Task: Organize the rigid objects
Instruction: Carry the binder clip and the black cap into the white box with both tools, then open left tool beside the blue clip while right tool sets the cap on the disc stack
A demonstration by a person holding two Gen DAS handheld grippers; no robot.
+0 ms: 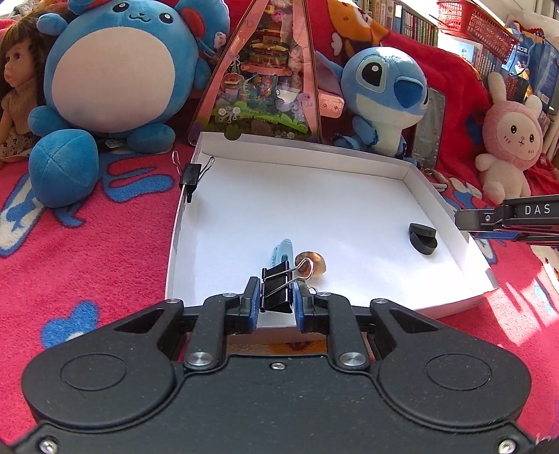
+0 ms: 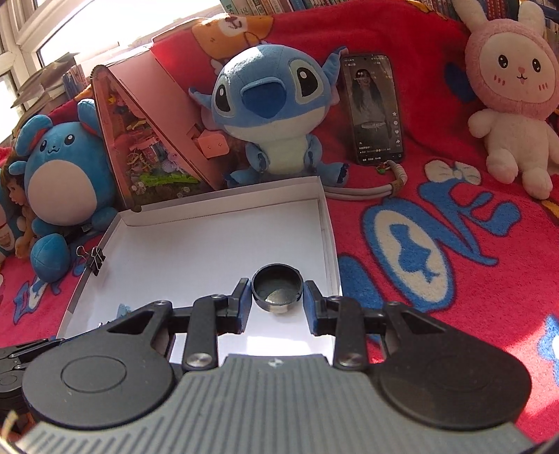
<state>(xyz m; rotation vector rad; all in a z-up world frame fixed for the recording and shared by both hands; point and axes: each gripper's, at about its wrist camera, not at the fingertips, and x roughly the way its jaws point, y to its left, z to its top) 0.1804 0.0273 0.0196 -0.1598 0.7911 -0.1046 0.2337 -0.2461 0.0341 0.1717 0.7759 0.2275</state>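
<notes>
A white shallow box (image 1: pixel 349 153) lies on the red blanket. My left gripper (image 1: pixel 277 297) is shut on a black binder clip (image 1: pixel 277 288) and holds it over the box's near edge. Just beyond it lie a light blue clip (image 1: pixel 279 252) and an amber round piece (image 1: pixel 316 263). A black round cap (image 1: pixel 423 238) lies in the box at the right; in the right wrist view the cap (image 2: pixel 277 286) sits between the open fingers of my right gripper (image 2: pixel 277 297), mouth towards the camera. A second binder clip (image 1: pixel 191 174) (image 2: pixel 95 260) is clamped on the box's left wall.
Plush toys line the back: a round blue one (image 1: pixel 115 70), a blue Stitch (image 1: pixel 384 90), a pink rabbit (image 2: pixel 510 90). A pink triangular display box (image 1: pixel 265 77), a doll (image 1: pixel 14 87) and a phone (image 2: pixel 375 108) stand there too. A red basket (image 1: pixel 471 21) is at top right.
</notes>
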